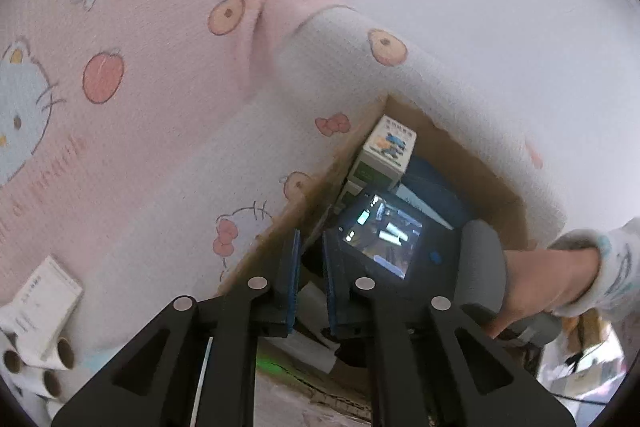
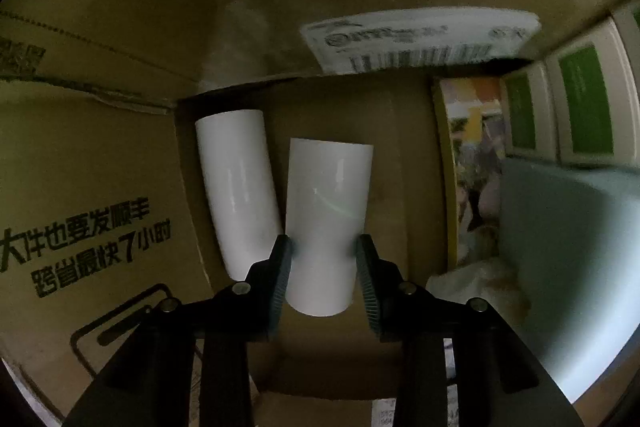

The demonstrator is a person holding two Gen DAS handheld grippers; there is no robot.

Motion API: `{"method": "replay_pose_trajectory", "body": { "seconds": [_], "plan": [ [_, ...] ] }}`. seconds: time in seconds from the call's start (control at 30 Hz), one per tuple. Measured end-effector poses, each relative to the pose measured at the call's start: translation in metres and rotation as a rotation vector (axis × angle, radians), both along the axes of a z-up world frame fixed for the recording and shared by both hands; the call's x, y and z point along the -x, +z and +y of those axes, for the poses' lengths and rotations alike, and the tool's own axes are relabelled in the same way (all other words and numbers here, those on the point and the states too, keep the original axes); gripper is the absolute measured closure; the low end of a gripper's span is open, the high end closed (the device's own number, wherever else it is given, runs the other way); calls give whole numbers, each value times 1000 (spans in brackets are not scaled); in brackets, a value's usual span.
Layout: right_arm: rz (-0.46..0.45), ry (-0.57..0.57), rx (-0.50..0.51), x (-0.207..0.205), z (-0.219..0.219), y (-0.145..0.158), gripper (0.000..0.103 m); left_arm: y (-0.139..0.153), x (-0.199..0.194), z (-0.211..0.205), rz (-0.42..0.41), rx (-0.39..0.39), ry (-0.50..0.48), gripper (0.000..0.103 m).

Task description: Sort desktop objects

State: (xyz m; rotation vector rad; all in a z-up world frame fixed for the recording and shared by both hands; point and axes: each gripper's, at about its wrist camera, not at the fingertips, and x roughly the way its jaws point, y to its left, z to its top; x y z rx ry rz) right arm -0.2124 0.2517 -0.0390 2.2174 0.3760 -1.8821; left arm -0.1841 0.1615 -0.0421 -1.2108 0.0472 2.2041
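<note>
Black fingers of the left claw [image 1: 311,279] stand a narrow slit apart with nothing between them, above the rim of a cardboard box [image 1: 460,151] that sits on a pink cartoon-print cloth [image 1: 140,67]. The right claw [image 2: 322,267] is down inside that box, its pads pressed on both sides of a white roll [image 2: 328,207]. Just beside it lies a second white roll [image 2: 236,187], and green-labelled cartons [image 2: 584,103] stand against the far wall.
</note>
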Motion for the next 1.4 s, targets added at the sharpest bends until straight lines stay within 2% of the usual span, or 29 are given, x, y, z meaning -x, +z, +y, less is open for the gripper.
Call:
{"method": "replay_pose_trajectory", "body": {
  "seconds": [0.1, 0.2, 0.37, 0.5, 0.73, 0.83, 0.9, 1.07, 1.13, 1.27, 1.3, 1.33, 1.4],
  "plan": [
    [28, 50, -17, 2, -8, 1, 72, 2, 9, -14, -44, -52, 25, 89],
    [32, 49, -18, 4, -12, 0, 72, 3, 12, -23, -56, -87, 22, 88],
    [87, 123, -23, 5, -25, 1, 72, 5, 10, -22, -37, -75, 21, 85],
    [92, 141, -14, 4, -29, 2, 72, 6, 8, -21, -33, -76, 18, 83],
    [107, 117, 1, 8, -24, 3, 72, 3, 8, -21, -74, -117, 14, 72],
    [117, 106, -6, 9, -22, 8, 72, 6, 7, -22, -72, -143, 18, 65],
    [133, 87, 26, 10, -20, 15, 72, 10, 6, -24, -72, -165, 17, 61],
    [156, 14, 116, 10, -18, 30, 72, 23, 2, -26, -50, -213, 19, 61],
    [164, 8, 145, 9, -18, 35, 72, 29, -1, -26, -31, -206, 20, 61],
    [173, 12, 210, 8, -23, 37, 72, 40, -9, -26, 47, -141, 26, 61],
    [173, 21, 223, 8, -25, 37, 75, 41, -11, -26, 66, -112, 33, 61],
    [172, 36, 225, 9, -28, 35, 82, 42, -12, -26, 70, -98, 37, 61],
    [171, 46, 231, 13, -30, 32, 86, 41, -13, -29, 62, -93, 37, 61]
  ]
}}
